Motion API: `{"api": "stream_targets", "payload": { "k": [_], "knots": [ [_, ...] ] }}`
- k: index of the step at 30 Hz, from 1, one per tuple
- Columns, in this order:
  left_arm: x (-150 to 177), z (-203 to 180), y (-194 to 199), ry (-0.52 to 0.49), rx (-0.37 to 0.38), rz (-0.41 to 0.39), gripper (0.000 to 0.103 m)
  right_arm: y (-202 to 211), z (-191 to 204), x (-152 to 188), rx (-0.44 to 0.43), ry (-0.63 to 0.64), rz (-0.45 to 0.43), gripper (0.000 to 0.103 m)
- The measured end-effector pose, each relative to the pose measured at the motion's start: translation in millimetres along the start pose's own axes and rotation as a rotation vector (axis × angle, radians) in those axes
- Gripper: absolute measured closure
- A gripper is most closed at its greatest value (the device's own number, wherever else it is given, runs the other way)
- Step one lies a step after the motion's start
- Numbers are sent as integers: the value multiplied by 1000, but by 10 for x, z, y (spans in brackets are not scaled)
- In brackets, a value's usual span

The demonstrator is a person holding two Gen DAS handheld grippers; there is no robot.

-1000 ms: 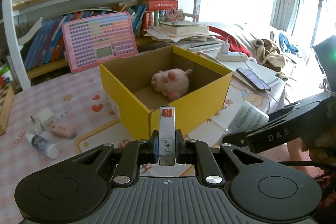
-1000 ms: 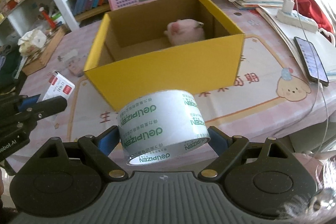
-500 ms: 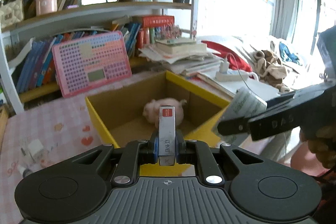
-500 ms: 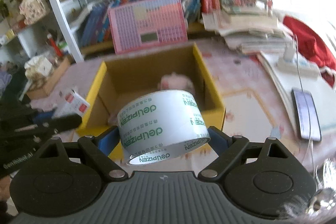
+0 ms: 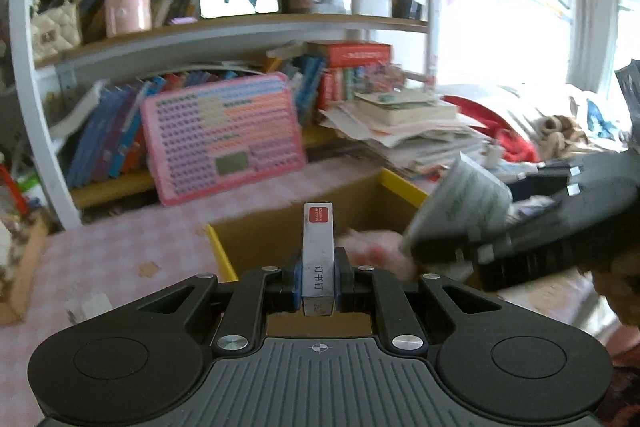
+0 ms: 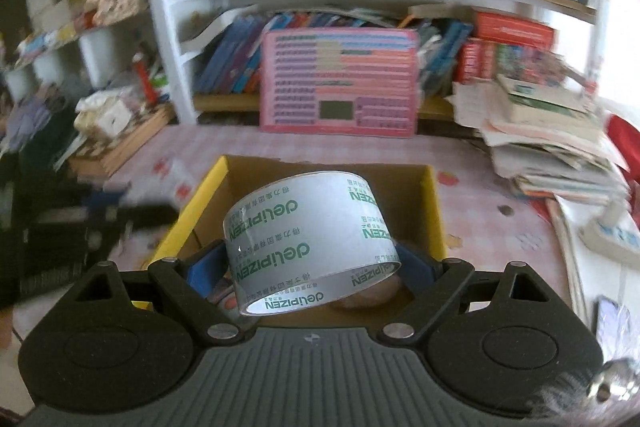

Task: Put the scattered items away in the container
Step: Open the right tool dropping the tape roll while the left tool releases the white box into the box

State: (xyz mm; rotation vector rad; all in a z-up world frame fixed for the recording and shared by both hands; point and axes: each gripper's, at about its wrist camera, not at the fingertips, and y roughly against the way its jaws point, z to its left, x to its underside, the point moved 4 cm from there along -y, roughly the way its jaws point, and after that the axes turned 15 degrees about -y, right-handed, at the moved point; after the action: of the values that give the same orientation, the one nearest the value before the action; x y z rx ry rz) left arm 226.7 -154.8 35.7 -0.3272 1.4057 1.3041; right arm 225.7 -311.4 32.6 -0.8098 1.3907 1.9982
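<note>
Between the blue pads of my left gripper (image 5: pixel 318 277) stands a small staple box (image 5: pixel 318 255), clenched upright by its two broad faces; it is thin printed card, grey-white with a red label at the top. I judge it light and stiff across its width, yet crushable, so a hold low on the flat faces suits it. My right gripper (image 6: pixel 312 263) grasps a roll of tape (image 6: pixel 310 239), its jaws spread wide across the outside, the roll tilted with its open core toward the camera. Glossy film printed in green wraps the roll; I expect moderate weight, a rigid ring and a slick curved skin, so opposite points on the widest part give the surest seat. Beyond both loads lies the container (image 6: pixel 430 211), an open cardboard carton, yellow outside and plain brown within, holding a soft pink plush toy (image 5: pixel 380 253). It rests on a pink chequered worktop (image 5: pixel 100 267). Both items hang over the opening, apparently ready for release.
</note>
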Motion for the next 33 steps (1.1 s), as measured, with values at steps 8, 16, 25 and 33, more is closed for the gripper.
{"api": "stream_targets", "payload": {
  "k": [8,16,25,33],
  "knots": [
    [-81,151,-651,-15,2,126,90,-798,216,-133,-76,234,106,14],
    [4,105,-1157,-91,7,254,89,-1444,194,-148,-38,432,261,14],
    [65,110,-1321,-93,-45,302,86,-1698,166,-63,-55,463,375,14],
    [11,167,-1178,-90,-124,250,43,-1576,162,-103,-64,442,306,9]
  ]
}}
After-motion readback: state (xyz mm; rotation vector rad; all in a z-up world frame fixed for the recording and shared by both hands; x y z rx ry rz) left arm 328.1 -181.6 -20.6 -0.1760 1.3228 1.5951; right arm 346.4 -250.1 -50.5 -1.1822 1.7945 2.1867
